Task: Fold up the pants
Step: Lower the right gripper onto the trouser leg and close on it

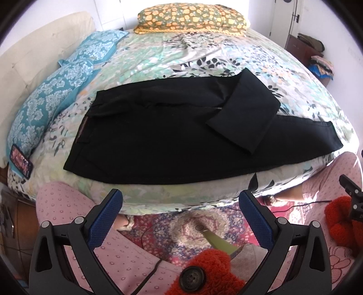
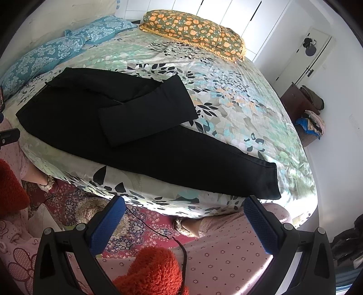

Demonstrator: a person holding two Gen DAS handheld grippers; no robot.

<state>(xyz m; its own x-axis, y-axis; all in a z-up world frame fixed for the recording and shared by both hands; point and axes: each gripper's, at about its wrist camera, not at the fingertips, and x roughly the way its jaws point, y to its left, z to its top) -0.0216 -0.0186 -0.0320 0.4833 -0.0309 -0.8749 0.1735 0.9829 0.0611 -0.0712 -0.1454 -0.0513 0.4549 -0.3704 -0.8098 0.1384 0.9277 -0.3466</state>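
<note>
Black pants (image 1: 145, 140) lie flat on the floral bedspread (image 1: 204, 52) near the bed's front edge, waistband to the left. One leg is folded back over the pants (image 1: 245, 109); the other leg runs out to the right, its hem (image 2: 270, 179) near the bed's edge. The pants also show in the right wrist view (image 2: 127, 136). My left gripper (image 1: 181, 199) is open and empty, held back from the bed's edge below the pants. My right gripper (image 2: 183, 206) is open and empty, just below the straight leg's hem end.
Blue patterned pillows (image 1: 56, 90) lie at the left, an orange floral pillow (image 1: 192, 18) at the far side. A phone (image 1: 21, 163) lies at the bed's left corner. A patterned rug (image 2: 140, 224) with a black cable covers the floor. A dark cabinet with clothes (image 2: 304, 109) stands at the right wall.
</note>
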